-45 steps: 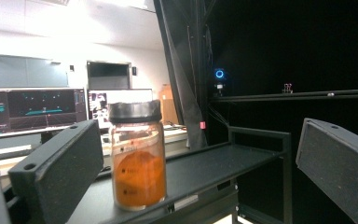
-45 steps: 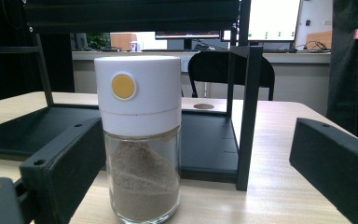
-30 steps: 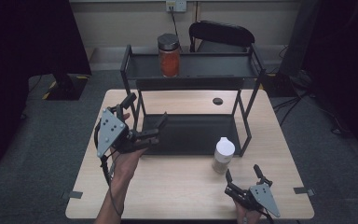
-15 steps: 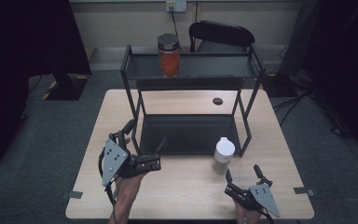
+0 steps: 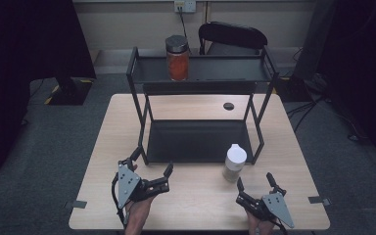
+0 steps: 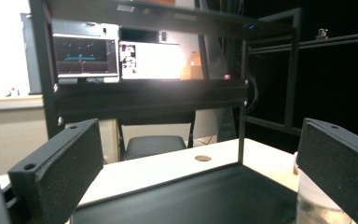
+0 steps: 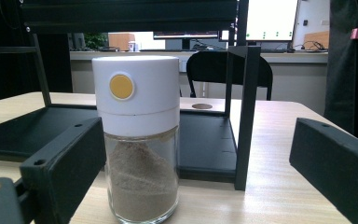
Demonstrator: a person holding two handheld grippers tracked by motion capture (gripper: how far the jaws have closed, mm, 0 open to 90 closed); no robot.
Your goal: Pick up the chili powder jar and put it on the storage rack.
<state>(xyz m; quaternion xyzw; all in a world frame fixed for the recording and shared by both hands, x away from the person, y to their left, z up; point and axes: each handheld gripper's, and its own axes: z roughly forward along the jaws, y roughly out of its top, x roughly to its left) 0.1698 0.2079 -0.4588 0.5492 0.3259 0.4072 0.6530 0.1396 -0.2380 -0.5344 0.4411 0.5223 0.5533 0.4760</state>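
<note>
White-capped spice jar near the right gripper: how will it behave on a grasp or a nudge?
The spice jar has a clear, smooth wall that looks like glass: probably rigid, somewhat slippery, breakable if dropped. It is taller than wide with a bulky white cap, so a push up high may tip it. Powder fills only the lower part, so it is likely fairly light. The right gripper is open.

2 jars [image 5: 177,58], 1 rack [image 5: 200,88], 1 table [image 5: 196,200], 1 chair [image 5: 232,35], 2 tools [image 5: 149,166].

A black shelf rack [image 5: 200,142] and a white-capped jar [image 5: 234,163] are carried by the wooden desk [image 5: 200,205]. A red jar [image 5: 177,58] is held on the rack's top shelf.
</note>
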